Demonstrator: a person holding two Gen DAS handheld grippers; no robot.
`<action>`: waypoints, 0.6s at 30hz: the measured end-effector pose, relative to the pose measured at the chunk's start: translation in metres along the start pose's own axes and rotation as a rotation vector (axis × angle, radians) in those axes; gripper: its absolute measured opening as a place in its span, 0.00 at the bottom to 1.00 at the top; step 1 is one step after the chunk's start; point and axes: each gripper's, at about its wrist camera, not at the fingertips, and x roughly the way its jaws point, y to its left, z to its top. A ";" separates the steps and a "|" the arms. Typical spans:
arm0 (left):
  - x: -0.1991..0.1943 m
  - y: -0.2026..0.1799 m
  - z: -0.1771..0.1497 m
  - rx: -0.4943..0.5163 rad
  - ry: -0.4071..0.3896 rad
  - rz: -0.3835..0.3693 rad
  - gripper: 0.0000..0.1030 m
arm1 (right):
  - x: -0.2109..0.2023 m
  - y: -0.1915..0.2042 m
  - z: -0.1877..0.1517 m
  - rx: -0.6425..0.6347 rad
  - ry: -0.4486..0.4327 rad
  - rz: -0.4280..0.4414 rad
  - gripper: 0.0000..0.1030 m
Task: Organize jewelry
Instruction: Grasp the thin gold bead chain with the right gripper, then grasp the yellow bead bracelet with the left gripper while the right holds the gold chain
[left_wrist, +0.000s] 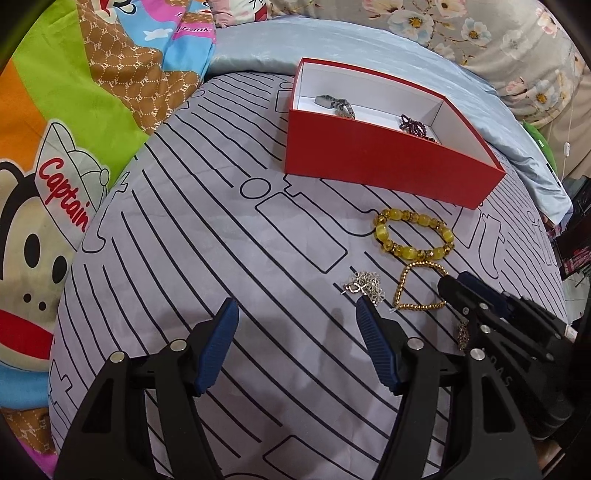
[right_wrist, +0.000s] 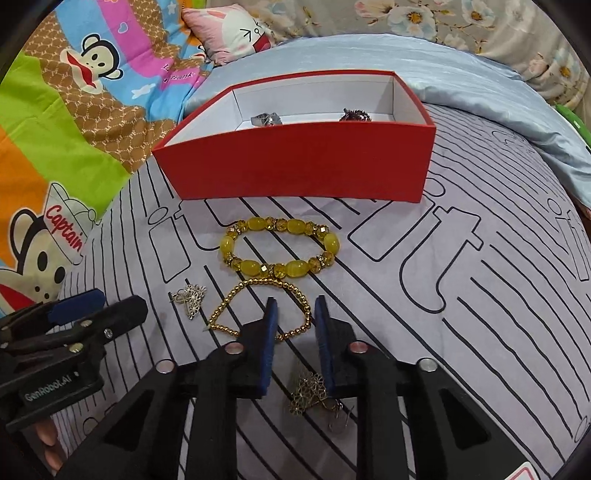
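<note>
A red open box with a white inside holds a silver piece and a dark purple bead piece. On the grey striped cloth lie a yellow bead bracelet, a thin gold bead bracelet, a silver earring and a bronze filigree earring. My right gripper is open, its fingers straddling the gold bracelet's right side. My left gripper is open and empty, left of the silver earring.
The grey striped cloth covers a bed. A colourful cartoon blanket lies at the left, a pale blue sheet and floral pillows at the back. A pink pillow sits at the far back.
</note>
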 end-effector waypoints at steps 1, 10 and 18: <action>0.000 0.000 0.002 -0.001 -0.001 -0.002 0.62 | 0.002 -0.001 -0.001 0.002 0.003 -0.005 0.07; 0.009 -0.018 0.018 0.012 -0.006 -0.027 0.62 | -0.010 -0.023 -0.013 0.054 -0.006 -0.017 0.02; 0.030 -0.047 0.039 0.019 -0.021 -0.047 0.62 | -0.020 -0.040 -0.025 0.116 0.004 0.003 0.02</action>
